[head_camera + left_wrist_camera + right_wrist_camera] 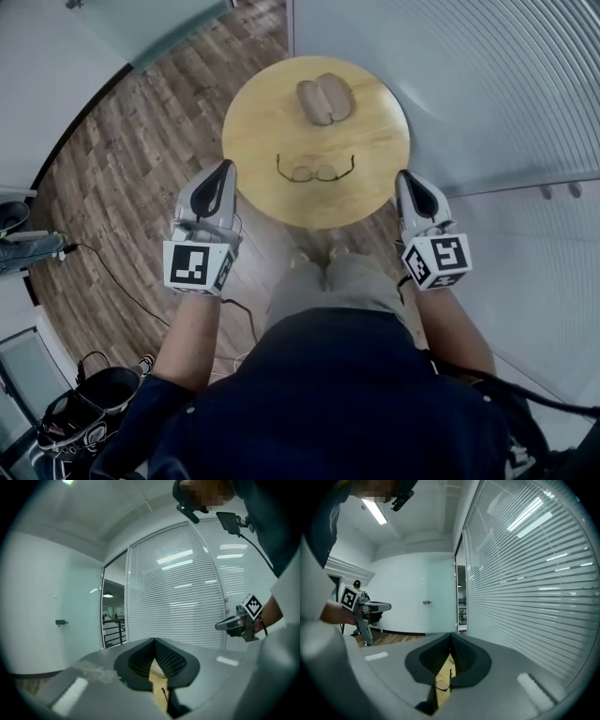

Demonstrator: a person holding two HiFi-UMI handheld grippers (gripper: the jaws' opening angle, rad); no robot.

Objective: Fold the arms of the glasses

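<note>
The person is standing at the near edge of the round table (267,112), holding the left gripper (225,169) and the right gripper (404,176) roughly level, one just off each side of that rim. This is probably so that each can be coming in at one arm from its own side. Both pairs of jaws are sitting closed tip to tip with nothing between them, as each gripper view is showing (154,641) (451,646), so they will need to be opening, or pushing with shut tips, before any folding is happening. The glasses (316,171) are lying near the table's middle, lenses toward the person and both arms splayed open away from them, well apart from either gripper. Bare wood is surrounding the frame on all sides, giving room to sweep inward. Farther on, a brownish case (324,100) is resting clear of the arm tips. The wall of blinds (487,84) is crowding the right gripper's outer side, while open floor (122,159) is lying to the left.
</note>
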